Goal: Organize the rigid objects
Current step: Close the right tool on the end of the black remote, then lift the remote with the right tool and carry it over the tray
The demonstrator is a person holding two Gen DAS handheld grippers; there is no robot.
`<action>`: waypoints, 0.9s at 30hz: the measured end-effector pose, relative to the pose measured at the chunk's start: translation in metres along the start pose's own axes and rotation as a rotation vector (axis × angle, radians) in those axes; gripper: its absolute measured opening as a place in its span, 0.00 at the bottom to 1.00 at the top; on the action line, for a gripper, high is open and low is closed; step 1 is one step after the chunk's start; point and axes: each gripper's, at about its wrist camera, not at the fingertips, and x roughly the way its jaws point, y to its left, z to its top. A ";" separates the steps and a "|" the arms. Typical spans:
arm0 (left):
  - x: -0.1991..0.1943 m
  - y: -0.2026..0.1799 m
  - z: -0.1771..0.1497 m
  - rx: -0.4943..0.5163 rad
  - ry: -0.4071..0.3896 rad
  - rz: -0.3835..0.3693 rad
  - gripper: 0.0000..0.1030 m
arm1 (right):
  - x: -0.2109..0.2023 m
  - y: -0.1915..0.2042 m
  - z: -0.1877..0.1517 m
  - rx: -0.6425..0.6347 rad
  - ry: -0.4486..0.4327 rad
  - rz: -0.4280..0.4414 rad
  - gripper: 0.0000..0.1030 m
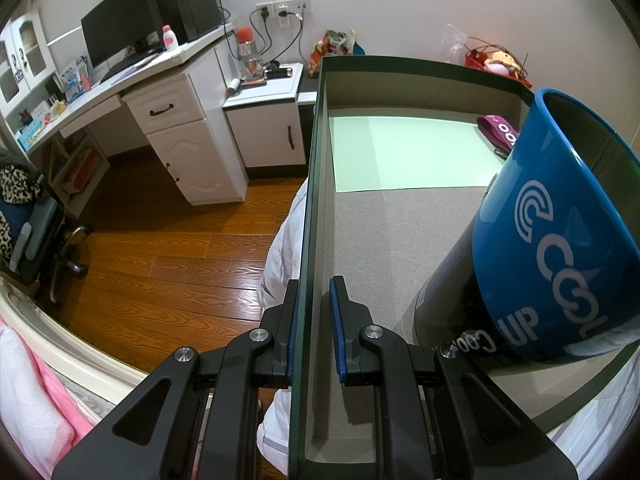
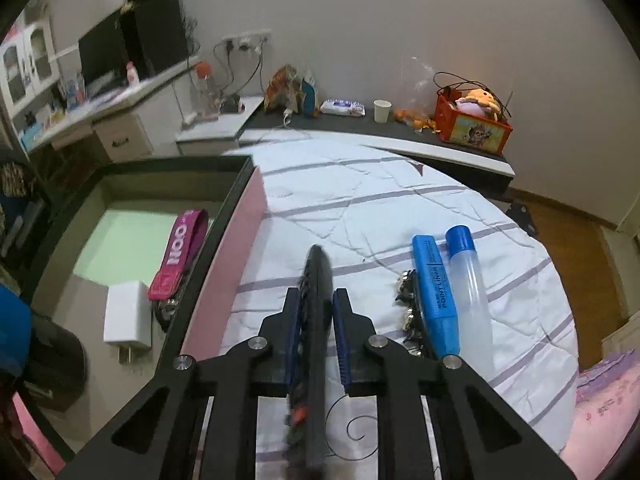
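- While the right gripper (image 2: 316, 340) pinches a slim black remote control (image 2: 317, 280) edge-on between its blue pads, the remote sticks forward above the white quilt (image 2: 380, 208), just right of the box's pink outer wall
- Left gripper (image 1: 313, 332) straddles the dark-green left wall of the box (image 1: 310, 208), one pad outside touching the wall and one inside with a small gap; whether it actually clamps the wall I cannot tell
- Inside the box, on its grey floor, a pale green sheet (image 1: 408, 152) lies at the far end, a magenta strap (image 2: 180, 252) runs along the right wall, and a white charger (image 2: 126, 316) sits just beside the strap's near end
- A blue cup (image 1: 560, 232) printed with white lettering stands tilted over a dark cylinder in the box's near right part
- On the quilt right of the remote lie a blue highlighter (image 2: 436, 292) and a clear tube with a blue cap (image 2: 470, 292), side by side and touching; a studded dark item peeks out beside the highlighter
- Beyond the bed, a dark ledge carries a paper cup (image 2: 382, 111) and a red crate (image 2: 472, 124)
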 end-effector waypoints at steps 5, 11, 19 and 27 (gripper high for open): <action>-0.001 0.001 0.001 0.002 0.000 0.001 0.12 | 0.006 -0.002 -0.009 0.009 0.045 0.003 0.13; 0.000 0.000 0.001 0.000 0.001 -0.001 0.12 | 0.012 -0.009 -0.010 0.066 0.044 -0.027 0.28; 0.000 0.001 0.002 0.002 0.000 0.000 0.12 | 0.046 -0.005 -0.019 0.056 0.116 -0.050 0.46; 0.000 0.000 0.002 0.002 0.000 0.001 0.12 | 0.043 -0.006 -0.022 0.065 0.086 -0.032 0.44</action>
